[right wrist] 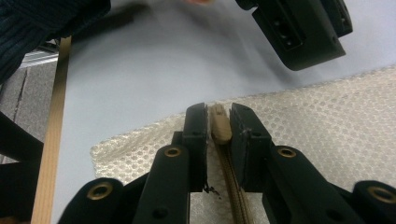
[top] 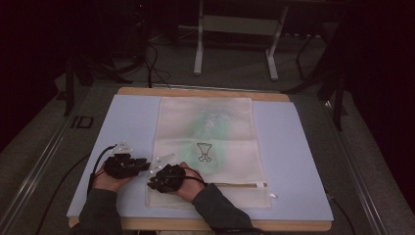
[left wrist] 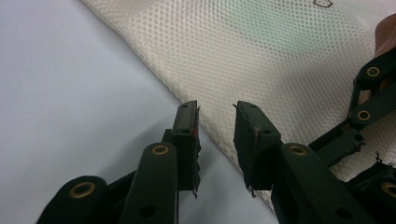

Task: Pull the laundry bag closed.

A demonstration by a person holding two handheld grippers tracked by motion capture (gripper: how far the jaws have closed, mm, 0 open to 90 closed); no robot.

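Two grippers work at the near left corner of the mesh bag, which lies flat on the blue mat: the right gripper pinches the bag's zipper end, the left gripper straddles the bag's edge, jaws spread

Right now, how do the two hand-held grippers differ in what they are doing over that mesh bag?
The left hand-held gripper has its jaws apart, empty, at the edge of the mesh bag; the right hand-held gripper has its jaws narrowed around the end of the zipper. The left one hangs partly over the blue mat, the right one over the bag. Both have black jaws.
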